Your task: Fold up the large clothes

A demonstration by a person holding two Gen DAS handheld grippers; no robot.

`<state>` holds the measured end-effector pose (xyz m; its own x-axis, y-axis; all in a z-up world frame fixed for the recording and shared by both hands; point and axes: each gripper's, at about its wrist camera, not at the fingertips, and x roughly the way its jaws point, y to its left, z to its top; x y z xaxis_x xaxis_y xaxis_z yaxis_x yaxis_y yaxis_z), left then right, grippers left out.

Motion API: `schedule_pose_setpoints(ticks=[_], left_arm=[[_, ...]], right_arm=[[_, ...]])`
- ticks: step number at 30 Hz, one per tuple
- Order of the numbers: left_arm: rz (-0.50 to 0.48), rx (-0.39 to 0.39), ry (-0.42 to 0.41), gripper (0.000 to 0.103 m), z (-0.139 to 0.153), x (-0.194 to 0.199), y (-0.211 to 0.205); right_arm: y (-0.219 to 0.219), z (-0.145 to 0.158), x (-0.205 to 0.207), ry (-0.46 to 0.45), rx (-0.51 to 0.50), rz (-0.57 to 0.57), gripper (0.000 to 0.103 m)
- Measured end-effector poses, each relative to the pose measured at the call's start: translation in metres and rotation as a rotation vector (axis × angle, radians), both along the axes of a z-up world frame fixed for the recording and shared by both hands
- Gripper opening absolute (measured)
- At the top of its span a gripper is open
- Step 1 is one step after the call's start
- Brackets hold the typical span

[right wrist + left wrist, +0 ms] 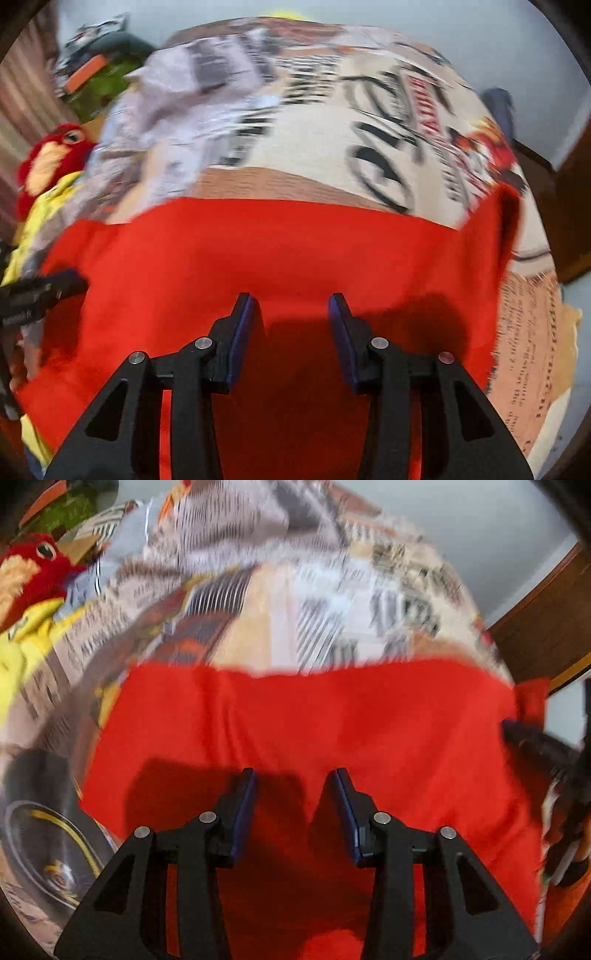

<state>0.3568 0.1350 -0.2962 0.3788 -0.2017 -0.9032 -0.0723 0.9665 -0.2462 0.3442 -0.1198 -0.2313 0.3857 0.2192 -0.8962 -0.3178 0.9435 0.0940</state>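
A large red garment (314, 720) lies spread flat on a bed with a newspaper-print cover (277, 602). My left gripper (294, 775) hangs just above the garment's near part, open, with nothing between its blue pads (243, 812). In the right wrist view the same red garment (277, 251) fills the middle, and its right edge stands up in a fold (506, 221). My right gripper (291, 299) is open over it, with only cloth below the gap. Each view shows the other gripper's dark, blurred tip at the side: the right one (517, 731), the left one (48, 288).
A red plush toy (33, 568) and a yellow garment (22, 642) lie at the bed's left. A green plush (107, 85) sits behind them. A round dark object (48, 845) is at the lower left. Wooden furniture (546, 627) stands to the right.
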Motion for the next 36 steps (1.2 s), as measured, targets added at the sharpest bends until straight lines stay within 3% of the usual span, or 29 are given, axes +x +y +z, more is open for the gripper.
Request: schedule_pose_setpoints(ticks=[3, 7, 8, 9, 11, 12, 14, 17, 22, 26, 30, 33, 35, 36], left_arm=[[0.006, -0.001, -0.028, 0.047, -0.01, -0.013, 0.004], [0.021, 0.046, -0.037, 0.047, -0.01, -0.028, 0.01], [0.02, 0.078, -0.04, 0.047, -0.009, -0.033, 0.01], [0.02, 0.119, -0.039, 0.047, -0.009, -0.035, 0.01], [0.012, 0.202, -0.043, 0.047, -0.009, -0.042, 0.004], [0.001, 0.234, -0.044, 0.047, -0.009, -0.046, 0.001], [-0.016, 0.277, -0.04, 0.047, -0.007, -0.051, -0.005], [-0.024, 0.284, -0.022, 0.047, 0.001, -0.056, -0.008], [0.017, 0.092, -0.063, 0.047, 0.036, -0.062, -0.006], [0.0, 0.022, -0.122, 0.055, 0.058, -0.067, -0.025], [-0.087, 0.062, -0.103, 0.059, 0.048, -0.073, -0.063], [-0.11, 0.087, -0.066, 0.063, 0.025, -0.084, -0.075], [-0.071, 0.077, -0.089, 0.081, 0.023, -0.094, -0.069], [-0.055, 0.062, -0.079, 0.081, 0.02, -0.1, -0.064]], right_arm=[[-0.035, 0.002, -0.005, -0.031, -0.006, -0.065, 0.038], [-0.082, 0.008, -0.015, -0.067, -0.031, -0.19, 0.038], [-0.094, 0.007, -0.018, -0.065, -0.055, -0.233, 0.038], [-0.107, 0.004, -0.021, -0.06, -0.088, -0.278, 0.045], [-0.132, 0.001, -0.028, -0.031, -0.053, -0.334, 0.054], [-0.145, 0.0, -0.034, -0.011, -0.024, -0.36, 0.054], [-0.16, 0.002, -0.045, 0.014, -0.062, -0.39, 0.054], [-0.166, 0.024, -0.065, -0.015, -0.052, -0.363, 0.055], [-0.141, 0.078, -0.096, -0.112, 0.049, -0.23, 0.057], [-0.094, 0.098, -0.109, -0.131, 0.106, -0.092, 0.067], [-0.046, 0.078, -0.113, -0.067, 0.121, 0.008, 0.068], [-0.023, 0.04, -0.115, 0.035, 0.089, 0.079, 0.068], [-0.015, 0.016, -0.115, 0.093, 0.021, 0.11, 0.069], [-0.015, 0.01, -0.121, 0.085, -0.013, 0.116, 0.073]])
